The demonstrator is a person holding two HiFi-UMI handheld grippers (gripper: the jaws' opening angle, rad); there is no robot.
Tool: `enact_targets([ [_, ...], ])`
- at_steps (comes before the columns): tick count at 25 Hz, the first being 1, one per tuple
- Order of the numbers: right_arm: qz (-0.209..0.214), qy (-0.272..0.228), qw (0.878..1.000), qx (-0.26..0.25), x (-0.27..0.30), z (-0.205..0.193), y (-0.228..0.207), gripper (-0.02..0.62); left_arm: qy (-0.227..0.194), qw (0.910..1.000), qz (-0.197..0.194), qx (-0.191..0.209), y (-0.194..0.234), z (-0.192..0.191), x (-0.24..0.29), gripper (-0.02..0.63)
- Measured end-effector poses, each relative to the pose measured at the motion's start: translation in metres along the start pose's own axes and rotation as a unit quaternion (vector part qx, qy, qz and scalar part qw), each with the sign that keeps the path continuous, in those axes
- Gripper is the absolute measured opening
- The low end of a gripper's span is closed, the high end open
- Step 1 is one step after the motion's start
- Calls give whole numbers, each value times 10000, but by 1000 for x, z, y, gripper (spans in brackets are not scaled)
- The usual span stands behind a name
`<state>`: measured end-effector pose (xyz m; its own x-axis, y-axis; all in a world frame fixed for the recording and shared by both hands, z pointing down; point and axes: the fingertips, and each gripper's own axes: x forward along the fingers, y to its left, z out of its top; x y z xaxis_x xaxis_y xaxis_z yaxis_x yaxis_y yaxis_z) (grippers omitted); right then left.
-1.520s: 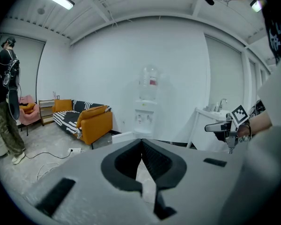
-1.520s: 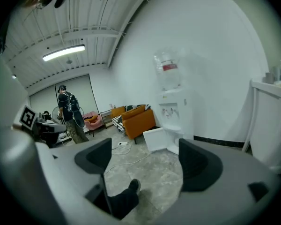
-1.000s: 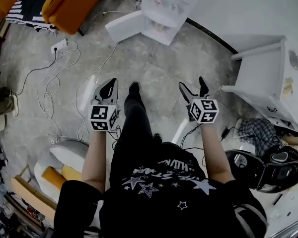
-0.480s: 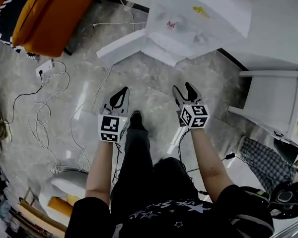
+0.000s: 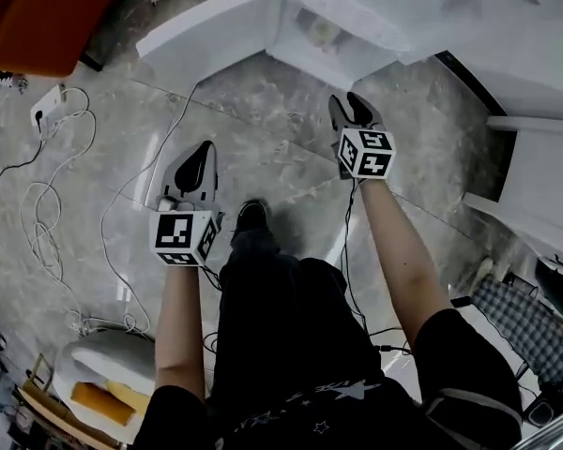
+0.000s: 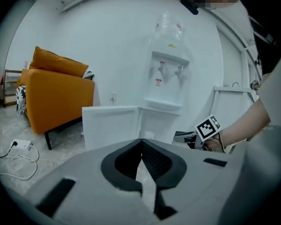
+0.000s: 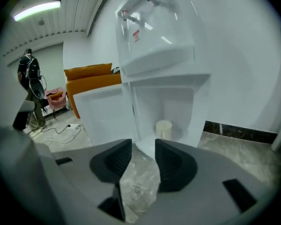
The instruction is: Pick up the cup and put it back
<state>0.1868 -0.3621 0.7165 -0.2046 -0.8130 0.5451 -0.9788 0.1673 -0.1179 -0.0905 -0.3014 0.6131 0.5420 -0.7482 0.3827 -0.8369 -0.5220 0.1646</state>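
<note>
A pale cup (image 7: 164, 128) stands upright inside the open lower compartment of a white water dispenser (image 7: 155, 55); from above the cup (image 5: 324, 31) shows within that compartment. My right gripper (image 7: 143, 146) points straight at it from a short way off. Its jaws are closing, with a gap still between the pads and nothing in it. Seen from above, the right gripper (image 5: 350, 103) is close to the dispenser's base. My left gripper (image 5: 204, 148) hangs farther back over the floor. In its own view the left gripper (image 6: 141, 144) is shut and empty.
The dispenser's door (image 5: 202, 36) stands open to the left. An orange armchair (image 6: 56, 97) sits farther left, with a power strip and loose cables (image 5: 47, 111) on the stone floor. A white frame (image 5: 535, 186) stands to the right. A person (image 7: 30, 78) stands far back.
The view has closed in on the dispenser. My right gripper has moved forward toward the open compartment and its jaws have narrowed. The left gripper has stayed behind, shut.
</note>
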Motion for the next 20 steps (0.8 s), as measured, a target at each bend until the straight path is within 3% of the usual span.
enact_targets([
  [7,-387,-326,9987,-8,100,-24,-36,170,-497,9970,82,585,37,-45,52,11],
  [15,-786,-418,9959,-162,172,-12,-64,204,-760,9958,352,358,64,-58,84,11],
  [20,-722,37,9973,-162,198,-28,-69,199,-701,9963,373,341,65,-58,97,11],
])
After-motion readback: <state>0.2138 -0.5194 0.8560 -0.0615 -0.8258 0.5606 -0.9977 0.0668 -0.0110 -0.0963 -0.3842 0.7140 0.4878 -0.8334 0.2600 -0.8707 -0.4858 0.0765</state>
